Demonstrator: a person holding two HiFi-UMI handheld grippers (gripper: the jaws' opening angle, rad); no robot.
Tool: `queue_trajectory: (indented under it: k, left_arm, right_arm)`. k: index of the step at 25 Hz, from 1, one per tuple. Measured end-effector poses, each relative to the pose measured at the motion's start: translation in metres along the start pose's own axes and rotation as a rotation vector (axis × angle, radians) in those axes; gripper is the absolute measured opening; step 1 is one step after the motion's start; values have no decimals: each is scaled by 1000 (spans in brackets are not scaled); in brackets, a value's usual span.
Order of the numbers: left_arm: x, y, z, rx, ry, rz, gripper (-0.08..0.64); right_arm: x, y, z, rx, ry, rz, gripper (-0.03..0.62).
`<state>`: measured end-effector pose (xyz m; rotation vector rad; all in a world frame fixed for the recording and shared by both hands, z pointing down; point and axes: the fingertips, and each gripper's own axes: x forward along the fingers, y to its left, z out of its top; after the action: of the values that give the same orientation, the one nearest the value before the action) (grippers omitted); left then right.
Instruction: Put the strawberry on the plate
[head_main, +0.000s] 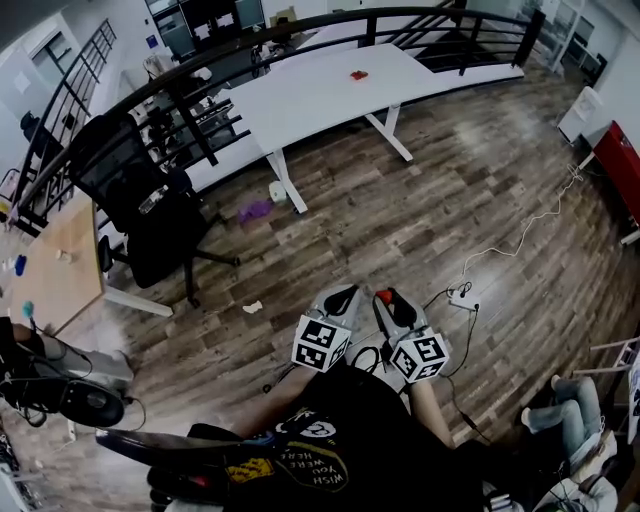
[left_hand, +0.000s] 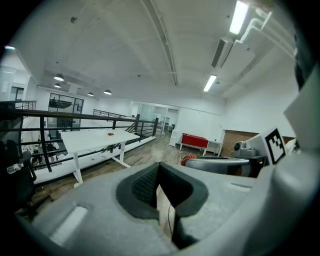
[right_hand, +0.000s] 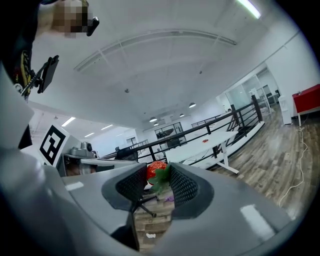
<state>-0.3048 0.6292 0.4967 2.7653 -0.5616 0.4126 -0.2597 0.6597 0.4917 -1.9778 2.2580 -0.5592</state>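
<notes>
My right gripper (right_hand: 159, 174) is shut on a red strawberry (right_hand: 156, 169) with green leaves, which sits at the jaw tips. In the head view both grippers are held close to the person's body over the wooden floor, the right gripper (head_main: 388, 298) showing the strawberry (head_main: 384, 296) at its tip. My left gripper (head_main: 340, 298) is beside it, shut with nothing in it (left_hand: 159, 169). A small red thing (head_main: 358, 74), too small to identify, lies on the distant white table (head_main: 320, 90). No plate can be made out.
A black office chair (head_main: 140, 200) and a wooden desk (head_main: 55, 265) stand at the left. A black railing (head_main: 300, 35) runs behind the white table. A power strip (head_main: 462, 297) with a cable lies on the floor at the right. A red cabinet (head_main: 620, 165) is at far right.
</notes>
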Motion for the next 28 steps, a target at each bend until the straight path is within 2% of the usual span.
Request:
queue_trajectory:
  k: [10, 16, 22, 28]
  left_arm:
    - [42, 82, 49, 6, -36, -12, 0]
    - [68, 124, 76, 12, -53, -45, 0]
    - [82, 140, 72, -10, -22, -97, 0]
    - [97, 140, 61, -37, 19, -132, 0]
  right_arm:
    - [94, -19, 39, -23, -15, -7, 144]
    - [147, -27, 59, -42, -22, -22, 144]
    - [168, -29, 62, -13, -33, -71, 144]
    - [182, -41, 53, 17, 8, -82, 144]
